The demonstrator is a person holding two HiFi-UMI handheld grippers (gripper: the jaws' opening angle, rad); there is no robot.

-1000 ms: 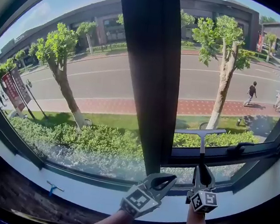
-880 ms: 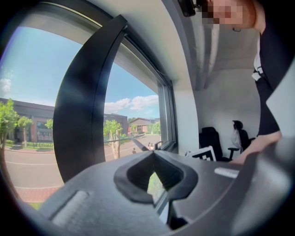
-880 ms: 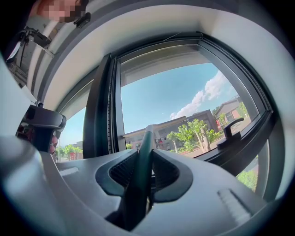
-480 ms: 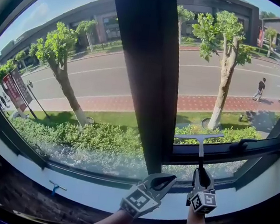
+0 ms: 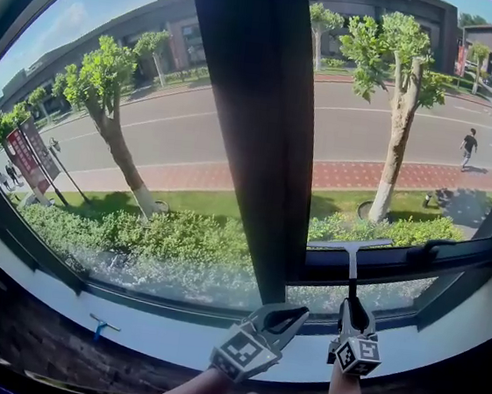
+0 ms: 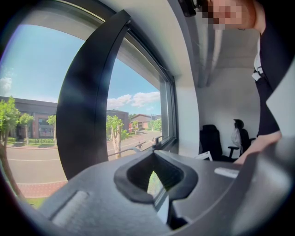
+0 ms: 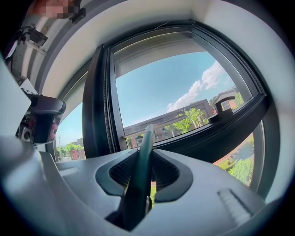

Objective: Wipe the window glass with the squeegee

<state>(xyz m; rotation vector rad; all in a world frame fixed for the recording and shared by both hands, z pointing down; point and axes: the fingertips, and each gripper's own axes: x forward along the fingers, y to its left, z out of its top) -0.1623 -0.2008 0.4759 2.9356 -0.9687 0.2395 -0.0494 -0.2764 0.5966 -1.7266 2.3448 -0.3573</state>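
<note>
Nearest us, our left gripper (image 5: 296,313) had its jaws closed together on nothing, while our right gripper (image 5: 353,306) had its jaws clamped on the dark handle of the squeegee (image 5: 353,244). Its blade lay across the bottom of the right window glass (image 5: 414,114), just above the frame. On the sill (image 5: 168,340) a small blue object (image 5: 101,325) was too tiny to identify, and outside, the red sign (image 5: 23,157) bore writing we could not read.
</note>
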